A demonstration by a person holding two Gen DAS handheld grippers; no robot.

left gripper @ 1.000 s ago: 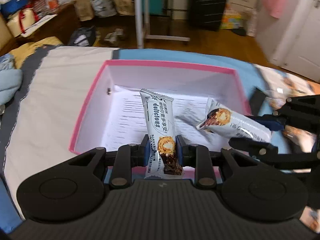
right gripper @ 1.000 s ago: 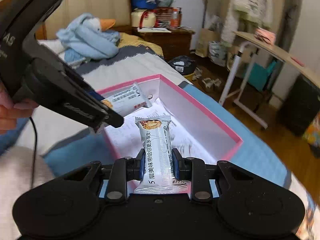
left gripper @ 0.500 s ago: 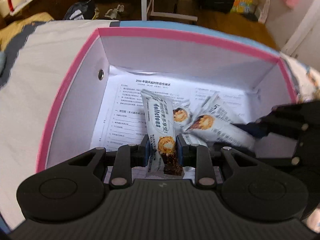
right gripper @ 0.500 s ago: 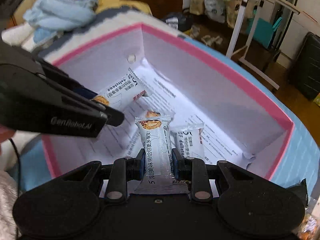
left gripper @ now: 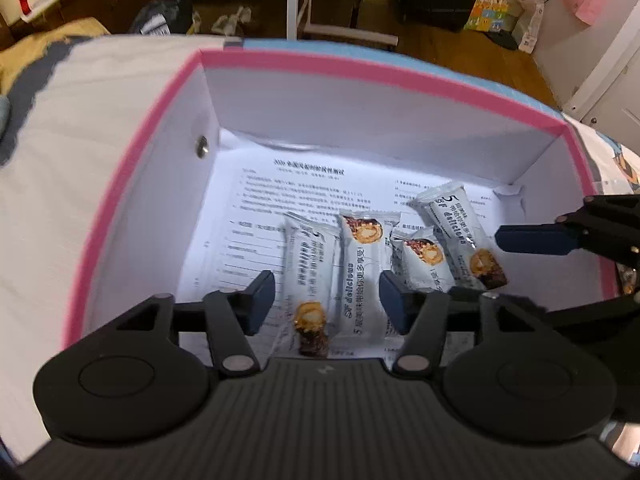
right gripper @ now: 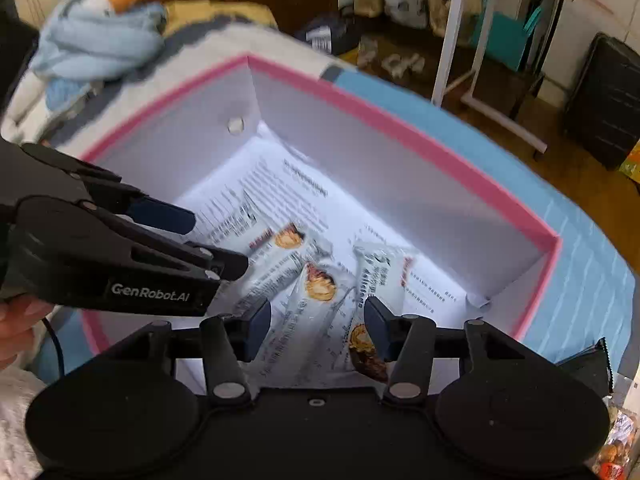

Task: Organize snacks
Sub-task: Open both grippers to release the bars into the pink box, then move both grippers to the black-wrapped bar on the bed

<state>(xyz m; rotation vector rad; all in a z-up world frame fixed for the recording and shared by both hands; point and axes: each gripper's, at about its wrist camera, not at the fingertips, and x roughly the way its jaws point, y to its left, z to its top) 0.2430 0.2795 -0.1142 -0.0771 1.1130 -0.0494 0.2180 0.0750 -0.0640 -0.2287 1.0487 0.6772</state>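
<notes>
A pink-rimmed white box [left gripper: 352,65] sits on the bed, lined with a printed sheet [left gripper: 280,196]. Several silver snack bars lie inside: one [left gripper: 306,276] between my left fingers, one [left gripper: 362,276] beside it, a short one [left gripper: 422,260], and one [left gripper: 460,232] at the right. My left gripper [left gripper: 326,300] is open over the box, holding nothing. My right gripper [right gripper: 316,320] is open too, above loose bars [right gripper: 320,284]. It also shows in the left wrist view [left gripper: 536,238]; the left gripper shows in the right wrist view [right gripper: 188,236].
The box [right gripper: 400,120] rests on a blue and white bedcover [right gripper: 592,240]. A blue plush toy [right gripper: 96,40] lies at the bed's head. More snack packets [right gripper: 616,436] lie outside the box at the right. A white stand [right gripper: 472,32] and a dark suitcase [right gripper: 604,96] stand on the floor.
Both grippers moved down into the box, then opened. The bar each one held now lies loose on the box floor.
</notes>
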